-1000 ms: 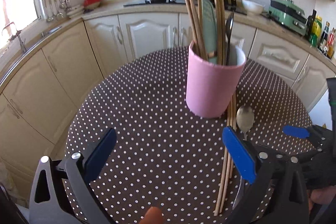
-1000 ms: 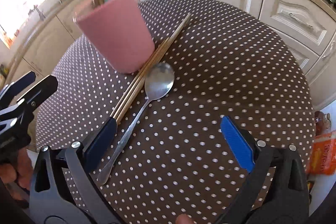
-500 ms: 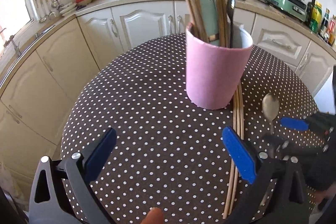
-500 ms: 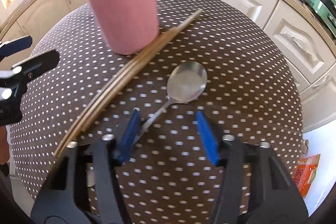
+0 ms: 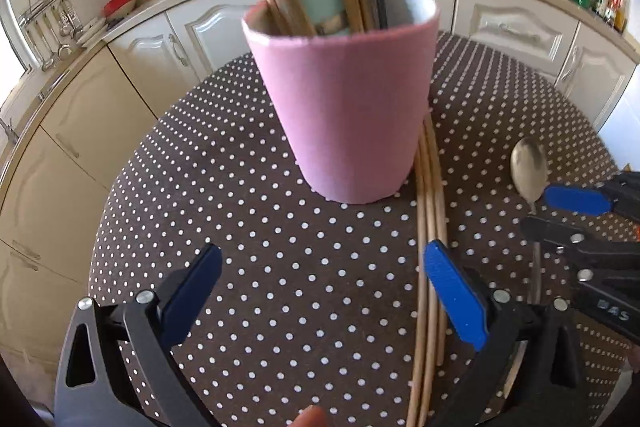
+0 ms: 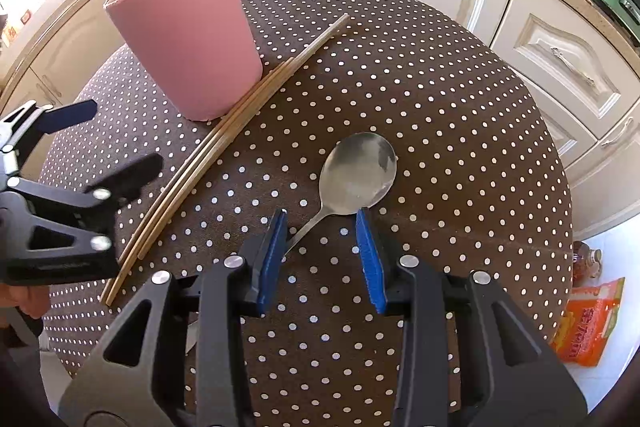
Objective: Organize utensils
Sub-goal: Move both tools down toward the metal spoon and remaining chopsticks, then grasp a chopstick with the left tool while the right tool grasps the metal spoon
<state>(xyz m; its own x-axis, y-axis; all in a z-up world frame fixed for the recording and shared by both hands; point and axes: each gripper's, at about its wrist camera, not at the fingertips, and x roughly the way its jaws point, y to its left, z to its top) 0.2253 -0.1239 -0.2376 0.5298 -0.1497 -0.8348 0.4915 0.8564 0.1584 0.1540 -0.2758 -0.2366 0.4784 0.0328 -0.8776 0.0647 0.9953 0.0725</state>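
1. While your two grippers hang over it, the round table (image 6: 460, 99) with its dotted cloth carries everything: one holder, one bundle of sticks, one spoon.
2. Pink cup (image 5: 344, 99) stands upright toward the table's far side, already stocked: several wooden chopsticks, a pale green utensil and a dark spoon poke out of it. That share of the sorting looks done.
3. Your left gripper (image 5: 320, 291) sits low in front of the cup with jaws spread wide and nothing between them. Its right-hand finger hangs just over the loose sticks; no contact that you can confirm.
4. Your right gripper (image 6: 322, 227) has just been closing. Its jaws stand narrowed but not clenched, straddling the spoon's neck. The handle runs under the left pad; whether that pad touches it, you cannot tell. No grasp yet.
5. Loose chopsticks (image 6: 208, 155), a bundle of about four, lie flat against the cup's base and run diagonally toward you. Yet to go in.
6. Metal spoon (image 6: 358, 173) lies bowl-up on the cloth, well apart from the cup. Also outstanding.
7. Judgement: roughly halfway; two items remain, the spoon likely first.
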